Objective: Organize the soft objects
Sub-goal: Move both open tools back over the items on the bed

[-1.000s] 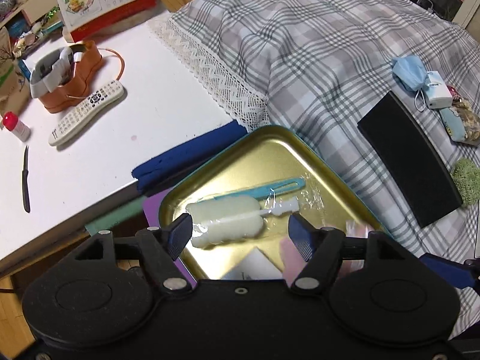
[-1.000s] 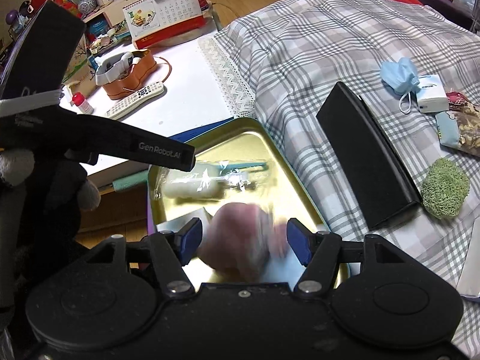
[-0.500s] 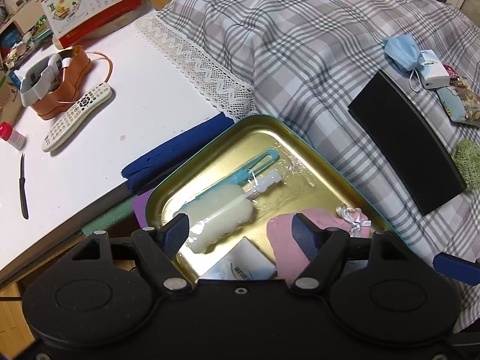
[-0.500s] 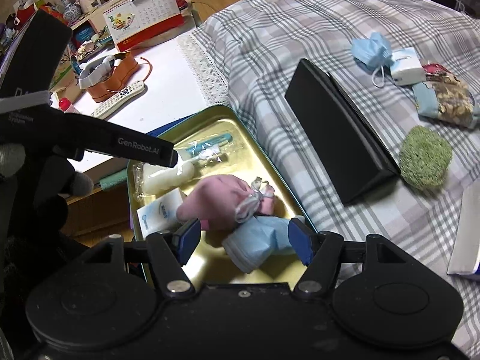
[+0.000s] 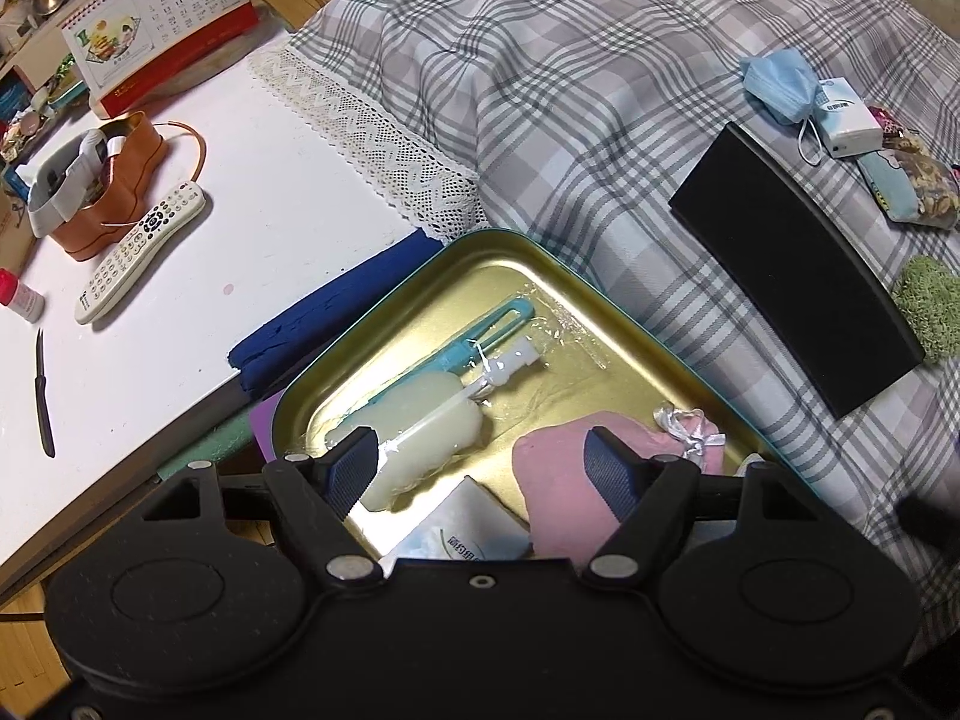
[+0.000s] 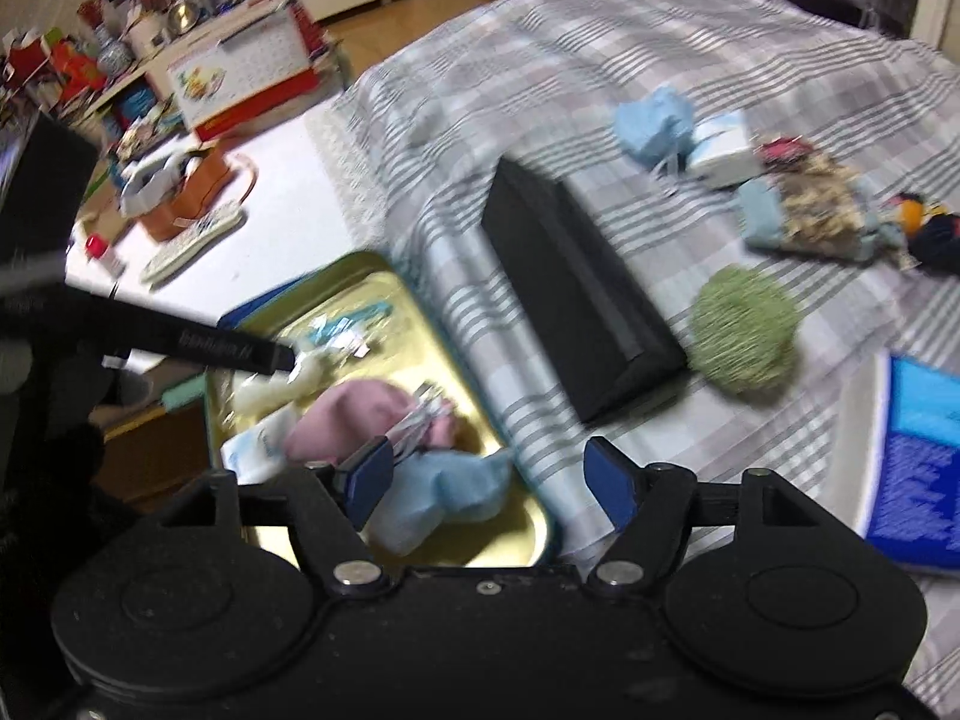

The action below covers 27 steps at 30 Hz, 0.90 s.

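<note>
A gold tray (image 5: 510, 237) with a teal rim lies at the bed's edge. It holds a wrapped white sponge brush (image 5: 420, 426), a tissue packet (image 5: 462, 531) and a pink pouch (image 5: 552, 480) with a silver ribbon. My left gripper (image 5: 480, 468) hovers open just above them, gripping nothing. In the right wrist view a light blue cloth (image 6: 456, 486) lies in the tray (image 6: 372, 261) beside the pink pouch (image 6: 354, 408). The jaws of my right gripper (image 6: 487, 477) are opening over the tray's near corner, and the pads press on nothing. A green puff (image 6: 744, 330) and a blue mask (image 6: 654, 126) lie on the plaid cover.
A black case (image 6: 576, 288) lies between the tray and the green puff. A patterned pouch (image 6: 810, 210) and a white box (image 5: 846, 120) sit far right. The white table on the left holds a remote (image 5: 138, 252), an orange holder (image 5: 108, 186), a knife (image 5: 42, 396) and a calendar (image 5: 156, 18).
The pink pouch left my right gripper and now rests in the tray. The right gripper has swung right toward the bed with wider jaws. The left gripper's jaws widened slightly.
</note>
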Motion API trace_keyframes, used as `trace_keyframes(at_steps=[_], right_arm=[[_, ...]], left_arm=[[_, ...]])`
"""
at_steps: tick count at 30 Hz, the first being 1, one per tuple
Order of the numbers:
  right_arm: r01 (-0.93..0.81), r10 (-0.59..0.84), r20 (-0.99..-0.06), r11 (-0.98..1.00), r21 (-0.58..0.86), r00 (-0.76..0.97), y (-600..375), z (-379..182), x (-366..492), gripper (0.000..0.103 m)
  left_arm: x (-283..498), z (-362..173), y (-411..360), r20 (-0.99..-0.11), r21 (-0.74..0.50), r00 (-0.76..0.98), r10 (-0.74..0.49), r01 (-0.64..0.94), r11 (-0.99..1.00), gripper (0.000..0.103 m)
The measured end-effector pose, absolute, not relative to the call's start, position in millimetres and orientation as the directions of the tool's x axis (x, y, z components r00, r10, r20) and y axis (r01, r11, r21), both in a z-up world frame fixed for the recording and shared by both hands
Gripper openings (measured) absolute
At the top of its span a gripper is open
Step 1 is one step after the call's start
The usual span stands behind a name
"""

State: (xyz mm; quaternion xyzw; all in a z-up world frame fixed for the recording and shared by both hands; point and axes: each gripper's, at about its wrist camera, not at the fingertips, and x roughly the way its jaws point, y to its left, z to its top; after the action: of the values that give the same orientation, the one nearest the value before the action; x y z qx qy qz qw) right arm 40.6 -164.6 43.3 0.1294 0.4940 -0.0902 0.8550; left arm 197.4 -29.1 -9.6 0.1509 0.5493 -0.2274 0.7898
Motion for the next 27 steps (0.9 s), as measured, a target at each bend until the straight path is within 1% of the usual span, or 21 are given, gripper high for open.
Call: trace_keyframes(at_steps=[6,10,13,15,16,17,19,23,27], right_arm=[[0.361,-0.118,-0.837,0.927,0.1,0.534,-204,59,42,0.075],[0.419,-0.191,-0.816,0.905,0.069,0.546,-234,65,48,0.08],[0.464,-0.242,-0.798,0.884,0.053,0.552,-262,67,58,0.085],[0.495,-0.267,-0.792,0.868,0.05,0.549,-283,65,69,0.086],[0.507,-0.278,-0.791,0.86,0.048,0.546,-292,63,75,0.088],[0.519,-0.288,-0.79,0.853,0.045,0.541,-302,61,81,0.095],[0.542,-0.312,-0.79,0.84,0.029,0.527,-321,54,95,0.101],[0.567,-0.341,-0.799,0.823,0.0,0.495,-355,43,121,0.102],[0.599,-0.394,-0.811,0.798,-0.069,0.432,-382,28,150,0.102]], left_arm=[[193,-9,-37,-0.933,-0.022,0.292,-0.212,0.541,0.841,0.072],[192,-11,-42,-0.934,-0.025,0.284,-0.215,0.549,0.835,0.075],[192,-11,-46,-0.935,-0.028,0.281,-0.217,0.553,0.833,0.075],[192,-11,-49,-0.933,-0.029,0.283,-0.221,0.554,0.832,0.075],[192,-11,-50,-0.933,-0.03,0.284,-0.223,0.554,0.832,0.075],[192,-10,-51,-0.931,-0.03,0.286,-0.225,0.555,0.831,0.075],[192,-10,-55,-0.929,-0.028,0.292,-0.227,0.555,0.831,0.075],[193,-8,-63,-0.923,-0.024,0.307,-0.231,0.555,0.831,0.079],[194,3,-73,-0.91,-0.022,0.334,-0.248,0.556,0.831,0.081]])
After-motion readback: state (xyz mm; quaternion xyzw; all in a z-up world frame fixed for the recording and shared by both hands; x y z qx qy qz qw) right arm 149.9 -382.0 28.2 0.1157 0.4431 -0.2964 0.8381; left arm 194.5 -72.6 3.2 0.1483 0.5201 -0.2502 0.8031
